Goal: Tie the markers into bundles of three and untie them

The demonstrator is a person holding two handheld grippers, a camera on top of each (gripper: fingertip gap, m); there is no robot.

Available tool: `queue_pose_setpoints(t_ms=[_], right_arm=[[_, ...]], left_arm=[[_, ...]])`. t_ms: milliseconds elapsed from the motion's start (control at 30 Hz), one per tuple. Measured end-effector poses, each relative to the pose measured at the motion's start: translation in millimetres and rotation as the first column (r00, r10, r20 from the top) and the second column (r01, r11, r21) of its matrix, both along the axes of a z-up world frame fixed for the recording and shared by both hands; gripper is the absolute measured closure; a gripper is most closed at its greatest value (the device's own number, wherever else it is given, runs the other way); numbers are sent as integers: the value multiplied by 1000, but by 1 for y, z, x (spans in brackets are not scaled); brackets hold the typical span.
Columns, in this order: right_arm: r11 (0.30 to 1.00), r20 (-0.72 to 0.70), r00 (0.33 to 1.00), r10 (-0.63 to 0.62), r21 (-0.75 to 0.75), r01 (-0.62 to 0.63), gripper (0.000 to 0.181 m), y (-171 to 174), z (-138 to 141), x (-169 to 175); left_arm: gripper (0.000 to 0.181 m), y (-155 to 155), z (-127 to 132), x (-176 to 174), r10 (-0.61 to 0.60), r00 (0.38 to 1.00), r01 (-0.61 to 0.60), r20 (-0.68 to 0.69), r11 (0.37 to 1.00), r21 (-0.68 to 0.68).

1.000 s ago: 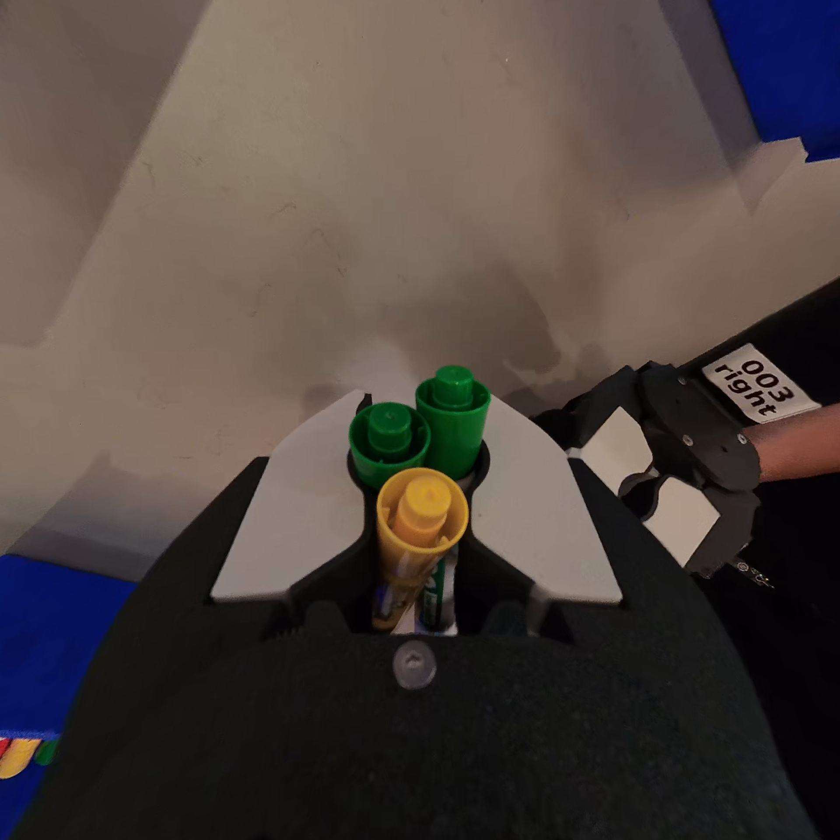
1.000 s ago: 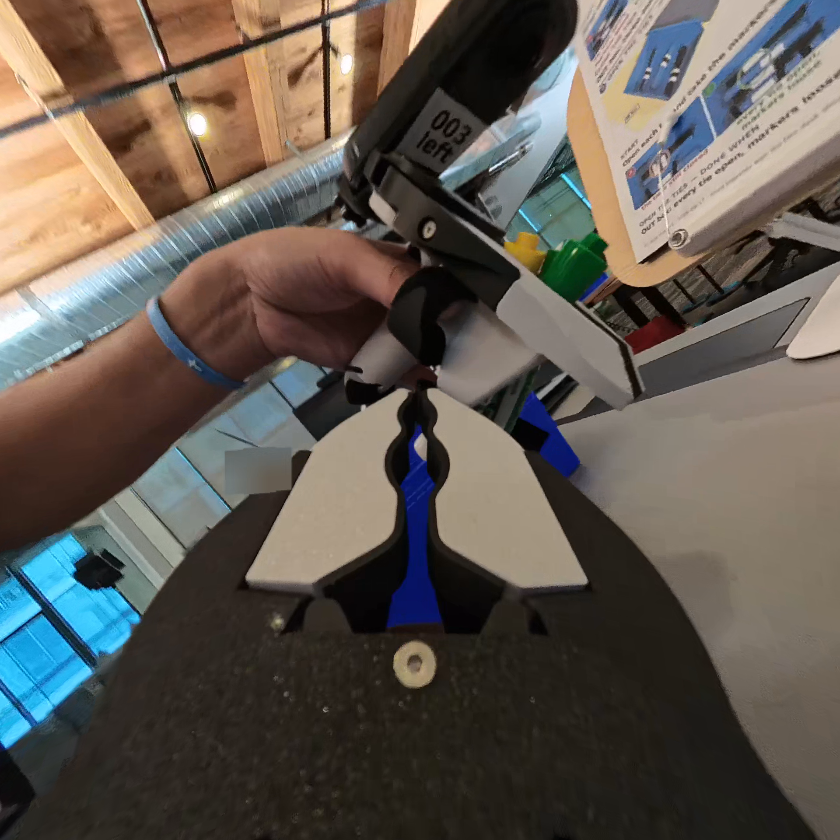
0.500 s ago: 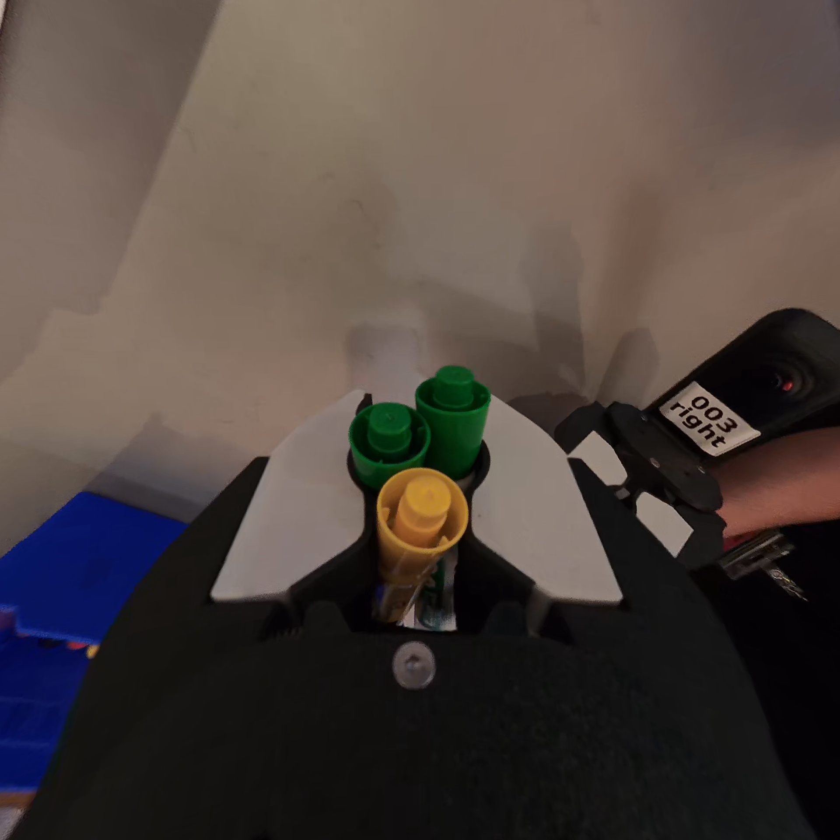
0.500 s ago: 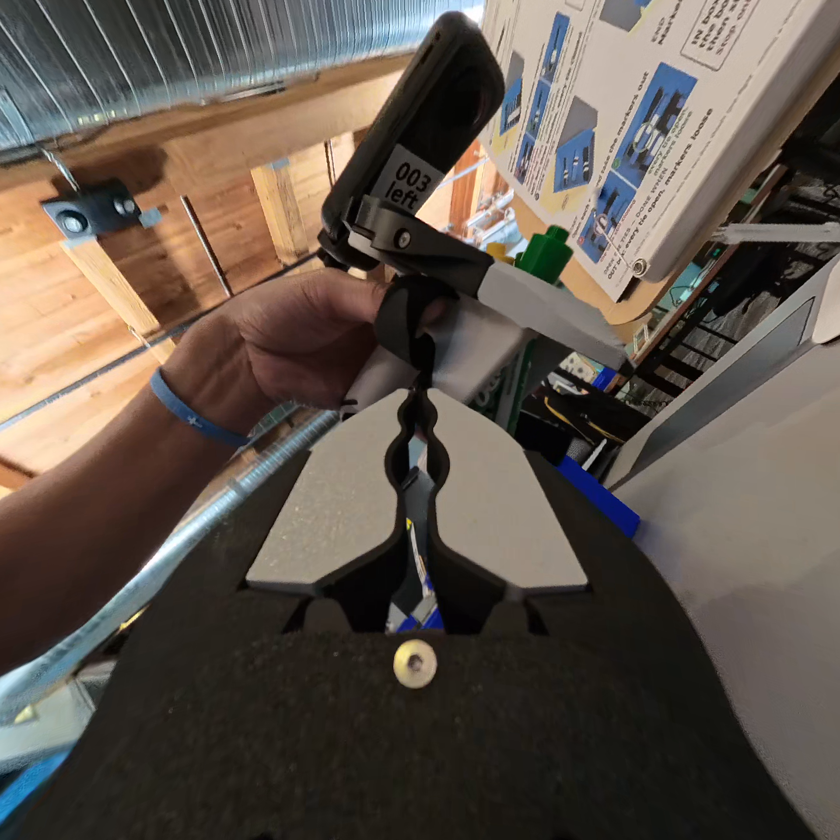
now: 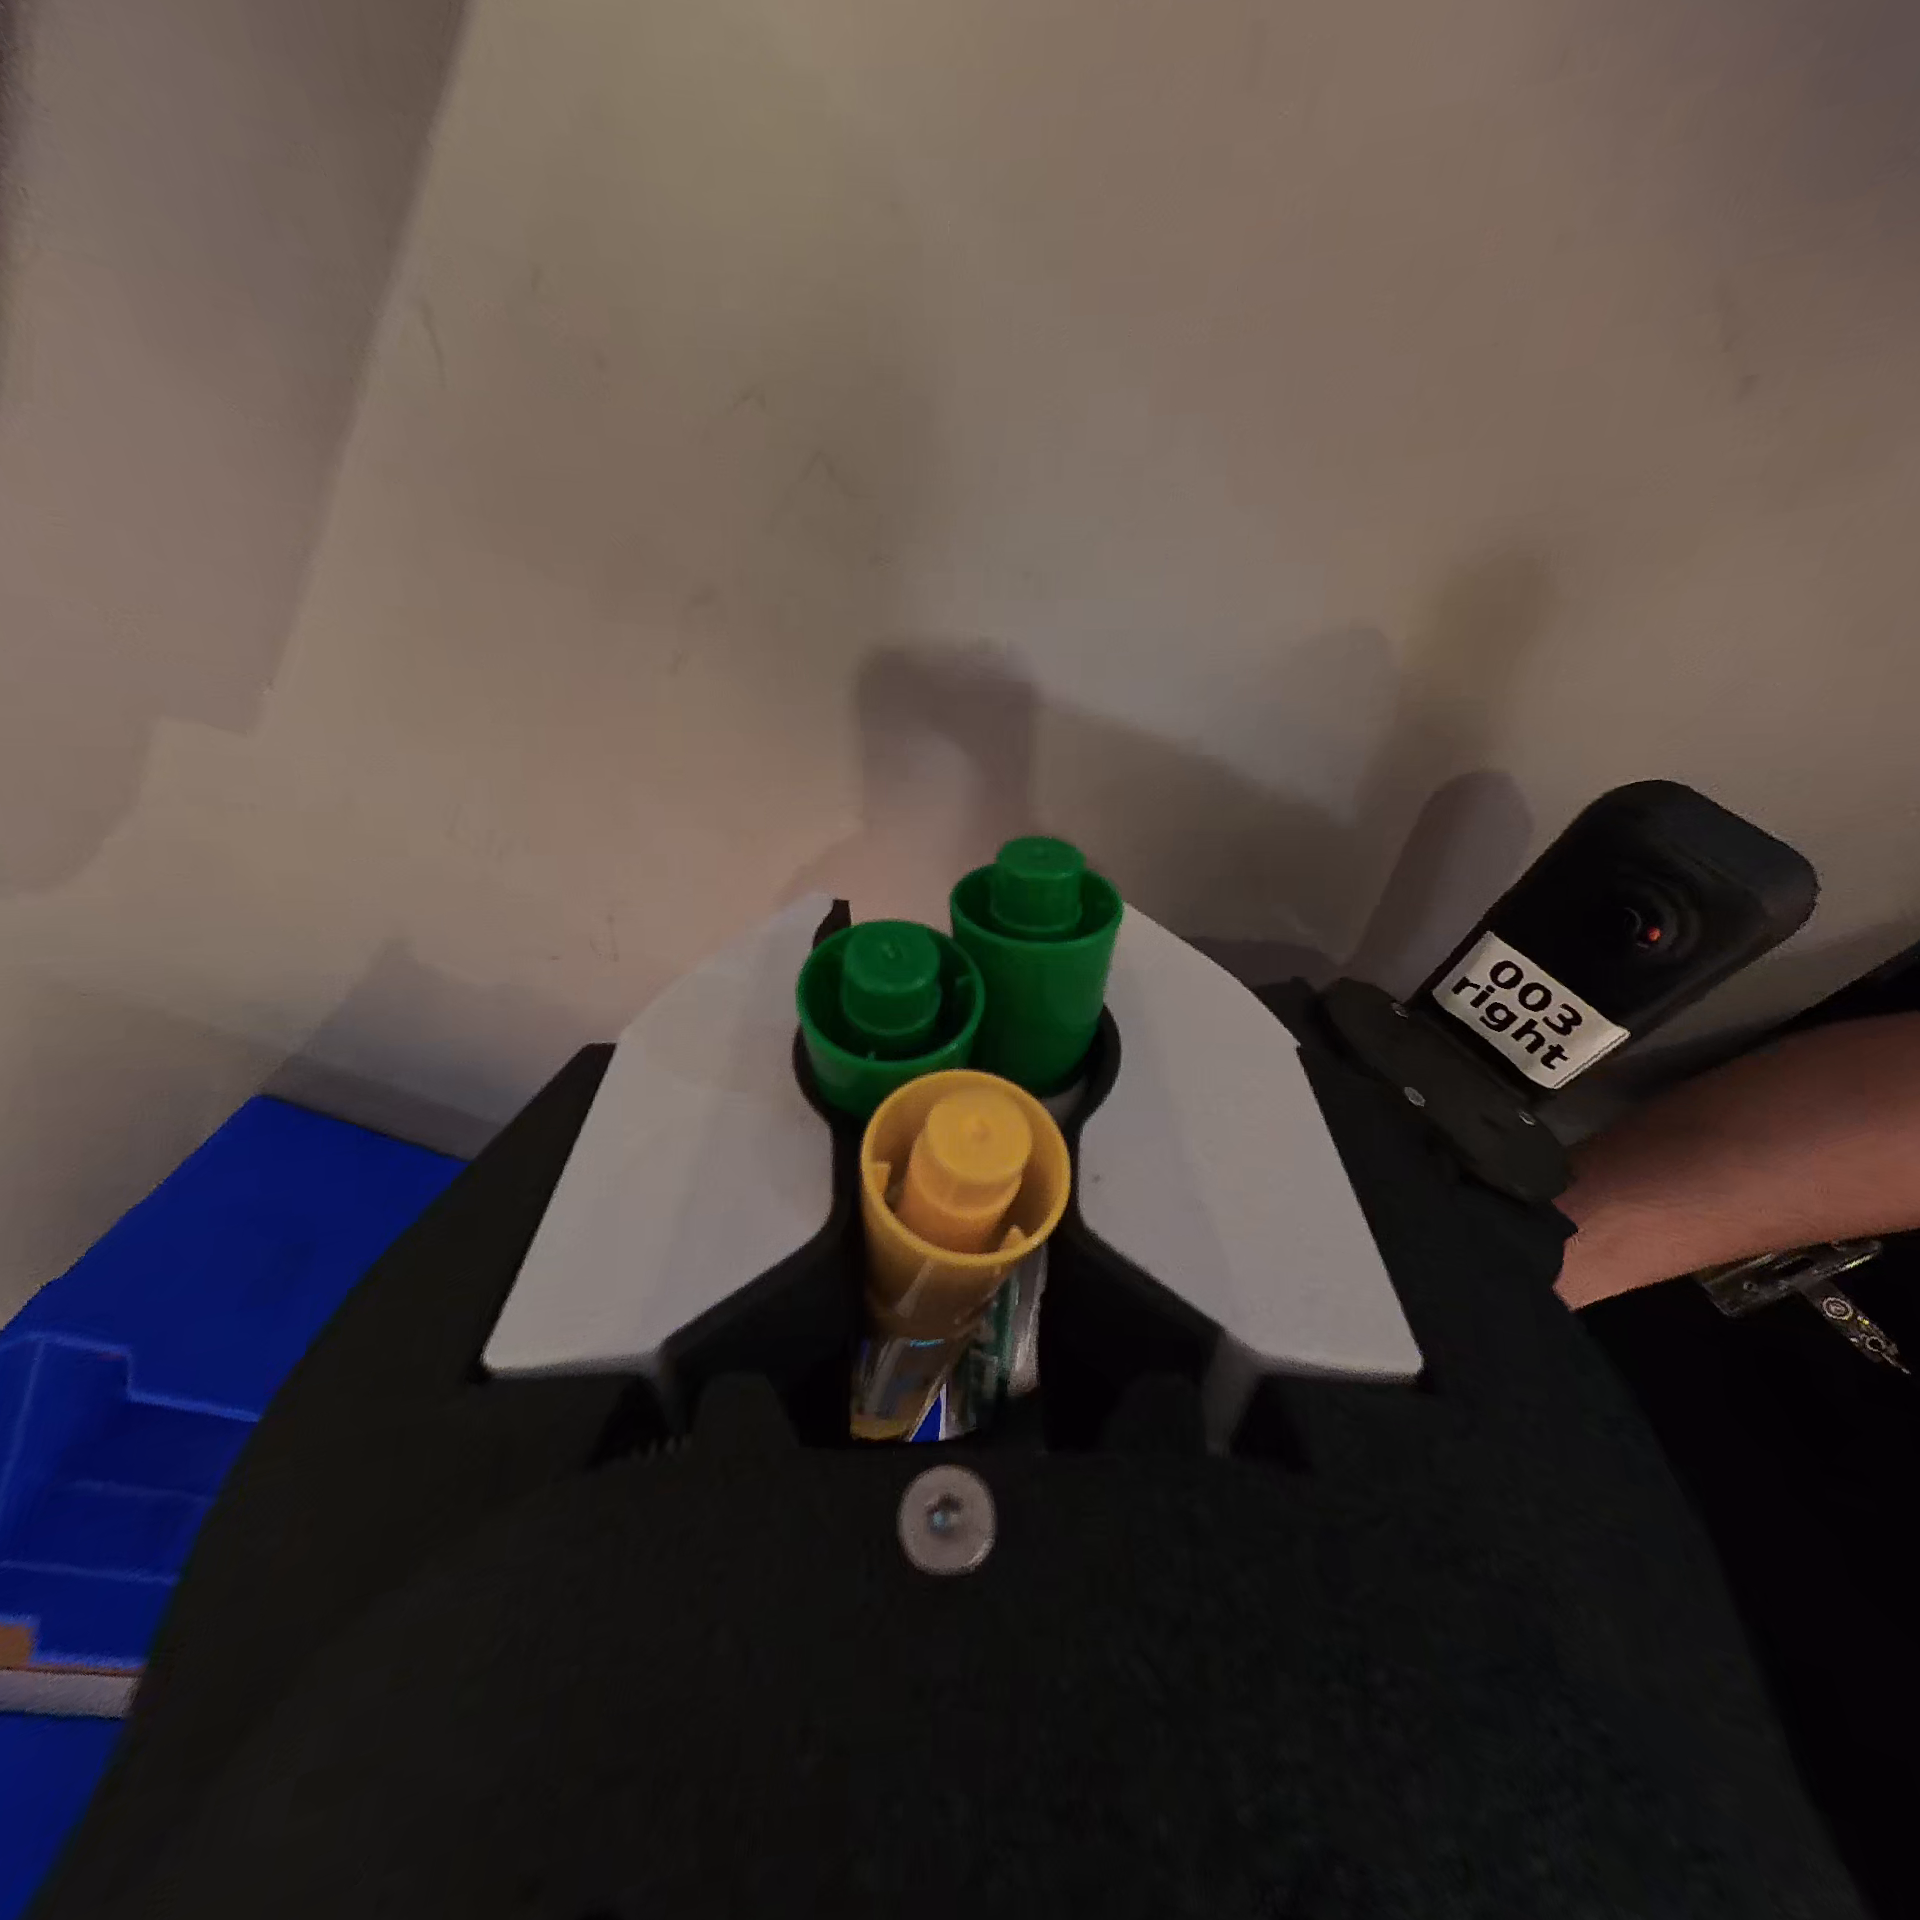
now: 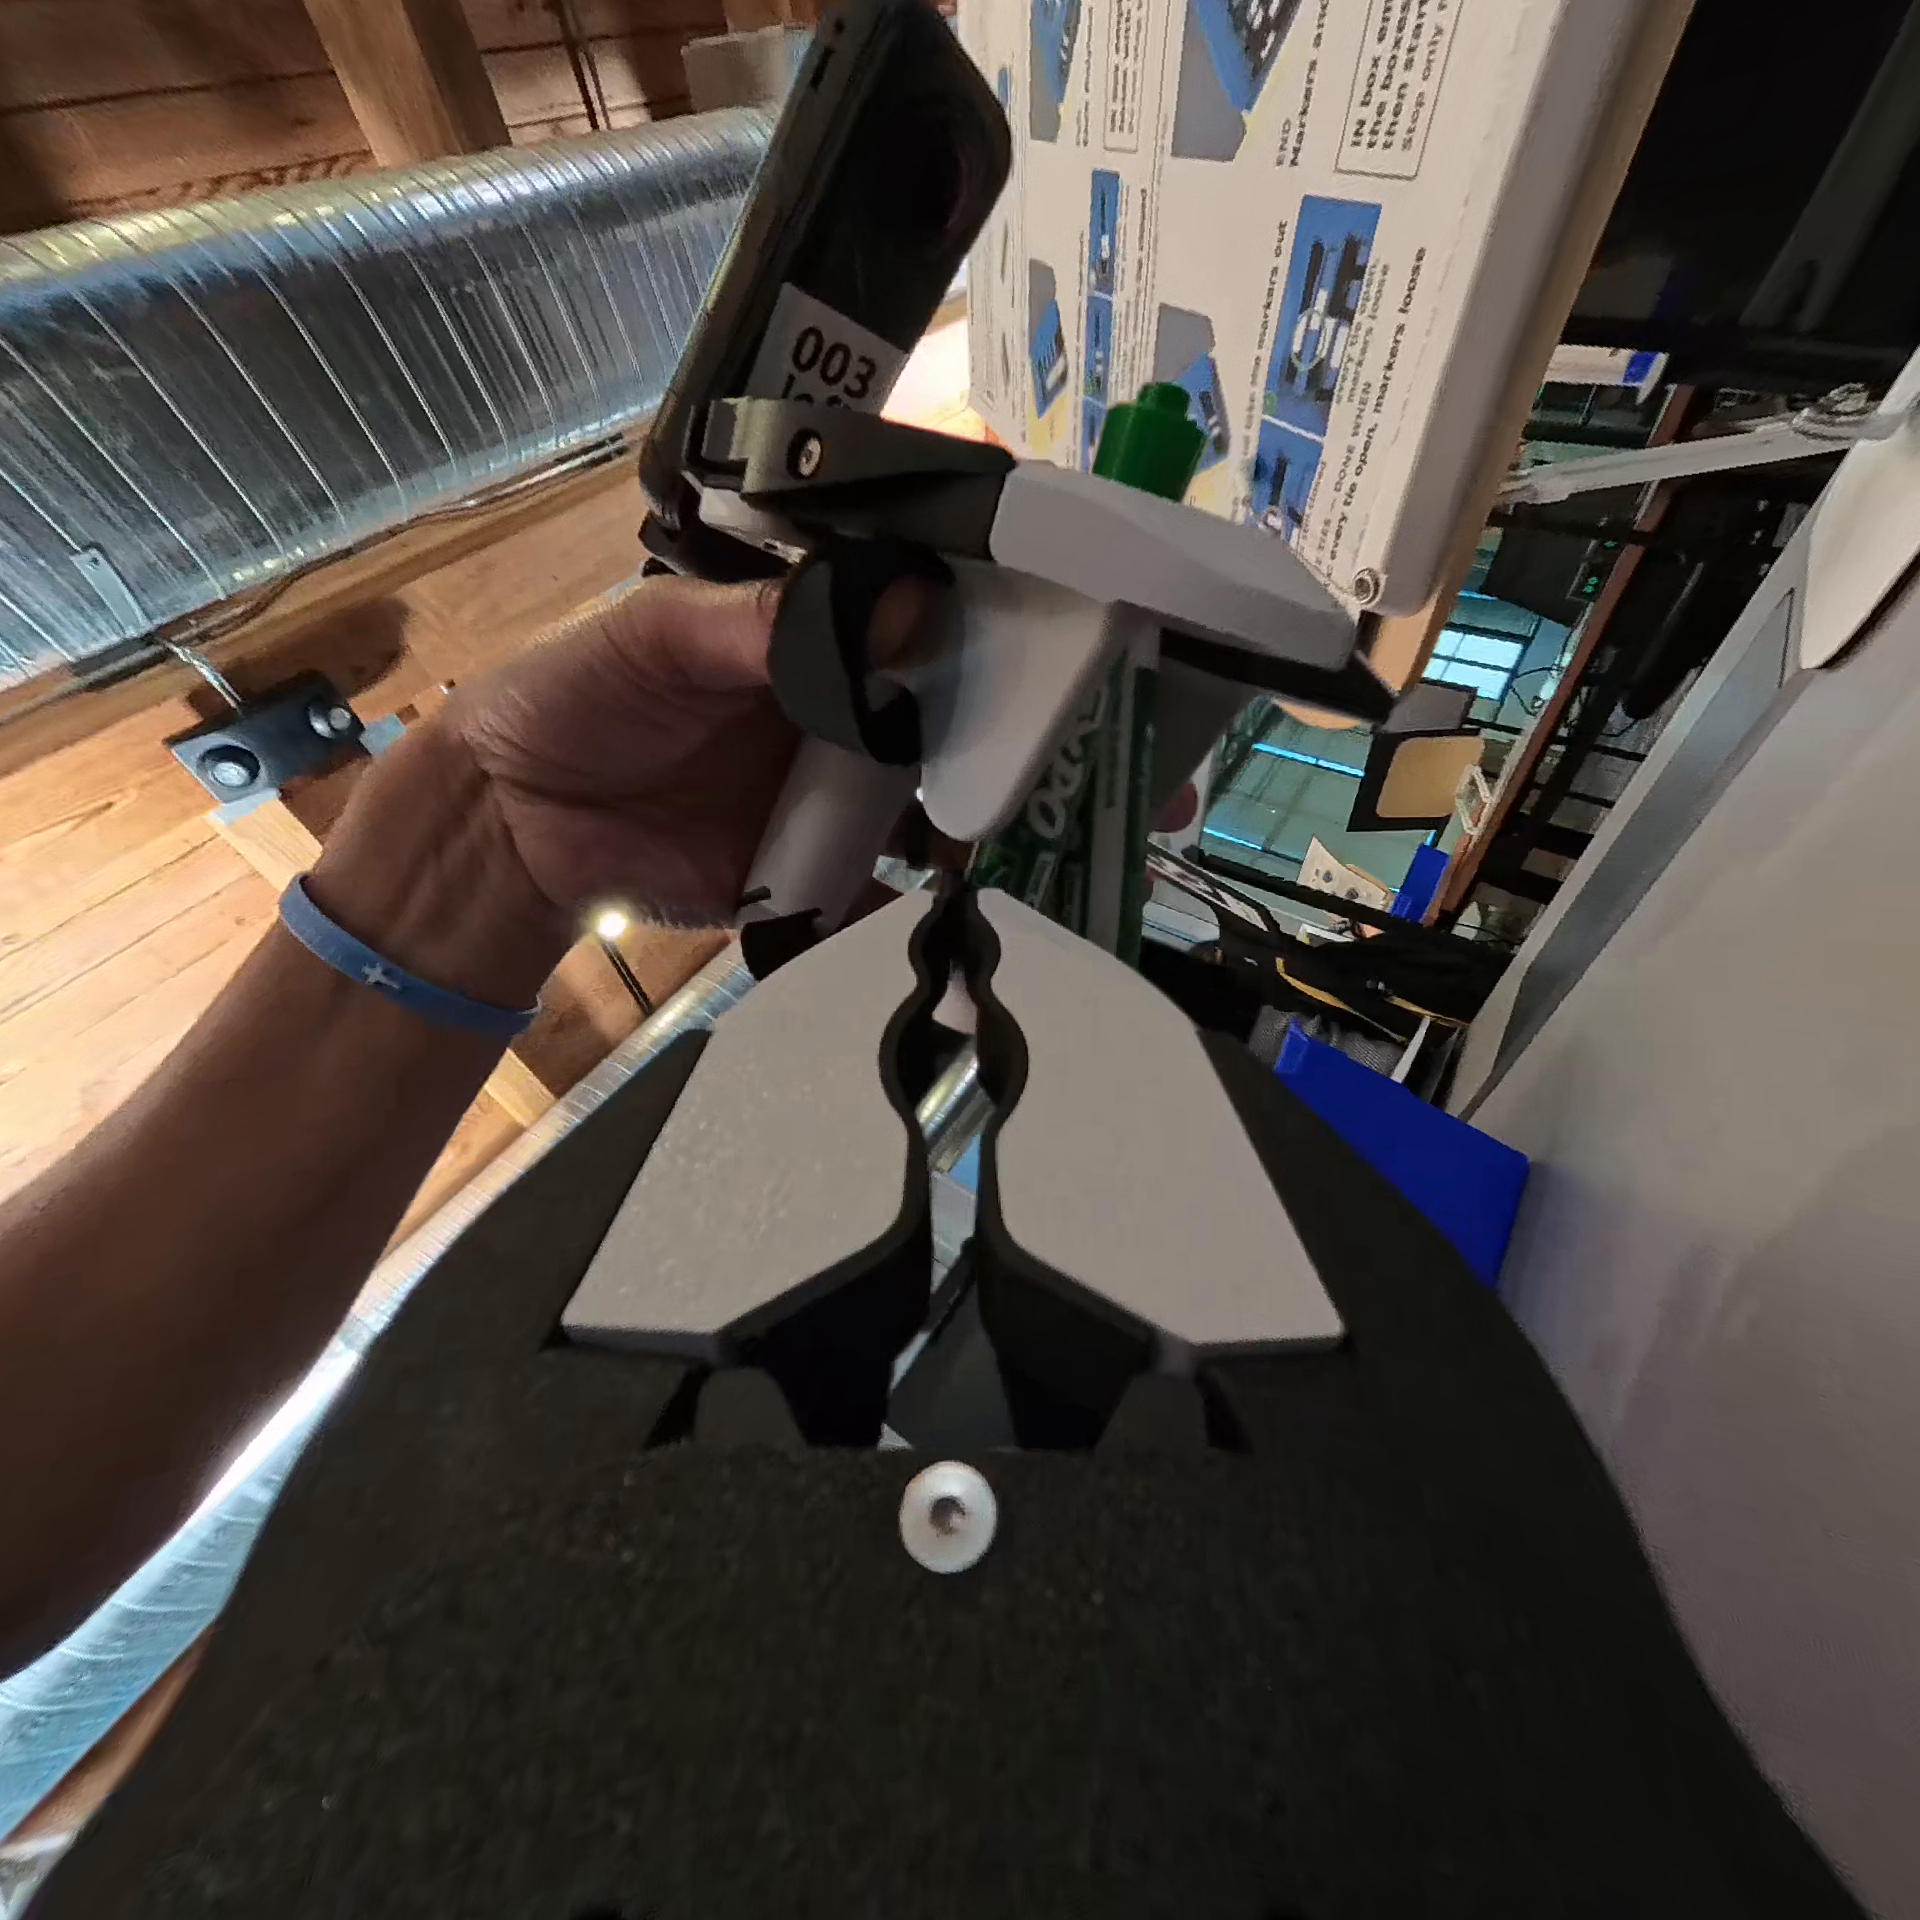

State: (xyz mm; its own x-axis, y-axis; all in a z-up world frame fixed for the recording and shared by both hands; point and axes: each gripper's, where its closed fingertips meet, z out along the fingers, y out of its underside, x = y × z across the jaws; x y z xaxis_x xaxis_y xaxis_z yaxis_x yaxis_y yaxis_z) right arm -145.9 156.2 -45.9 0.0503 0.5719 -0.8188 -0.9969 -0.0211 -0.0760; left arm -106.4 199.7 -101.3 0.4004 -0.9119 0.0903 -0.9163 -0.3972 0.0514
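Note:
My left gripper (image 5: 977, 909) is shut on three markers, seen cap-end on: two green ones (image 5: 888, 997) (image 5: 1039, 956) and a yellow one (image 5: 961, 1153). In the right wrist view the left gripper (image 6: 1340, 644) is held in a hand, with a green cap (image 6: 1148, 436) sticking out above it and a marker body (image 6: 1081, 790) below. My right gripper (image 6: 951, 904) sits just under it, beside the marker bodies. Its jaws are closed on a thin light strip (image 6: 958, 1003), apparently the tie. Where the strip goes beyond the tips is hidden.
A blue bin (image 5: 156, 1351) lies at the lower left on the pale grey table (image 5: 935, 416), and a blue box (image 6: 1403, 1174) is at the right. A white instruction board (image 6: 1299, 260) hangs behind the left gripper. A metal duct (image 6: 312, 364) and wooden beams are overhead. The left gripper's tips are roughly 8 cm from the right gripper's.
Both grippers have swung round together: the blue bin has come into the left view, and the right view now tilts up towards the duct. Both grips are unchanged.

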Motion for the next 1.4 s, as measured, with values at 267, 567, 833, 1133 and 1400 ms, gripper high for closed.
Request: queue_pose_setpoints(t_ms=[267, 567, 833, 1133, 1400], right_arm=[[998, -40, 998, -48, 37, 50, 180, -7, 5, 18], [996, -63, 994, -85, 18, 86, 180, -14, -6, 24], [997, -83, 994, -70, 19, 72, 180, -11, -5, 21], [1000, -103, 995, -14, 18, 16, 174, -6, -9, 17], [1000, -71, 997, 22, 23, -20, 158, -7, -6, 12]], left_arm=[[142, -3, 1, 4, -8, 1000, 8, -16, 1000, -13], [142, -1, 1, 6, 12, 1000, -12, -4, 1000, -25], [142, -1, 3, 7, 7, 1000, -7, -9, 1000, -28], [142, -1, 1, 7, 4, 1000, -5, -16, 999, -34], [142, 1, 3, 5, 6, 1000, -7, -16, 999, -32]])
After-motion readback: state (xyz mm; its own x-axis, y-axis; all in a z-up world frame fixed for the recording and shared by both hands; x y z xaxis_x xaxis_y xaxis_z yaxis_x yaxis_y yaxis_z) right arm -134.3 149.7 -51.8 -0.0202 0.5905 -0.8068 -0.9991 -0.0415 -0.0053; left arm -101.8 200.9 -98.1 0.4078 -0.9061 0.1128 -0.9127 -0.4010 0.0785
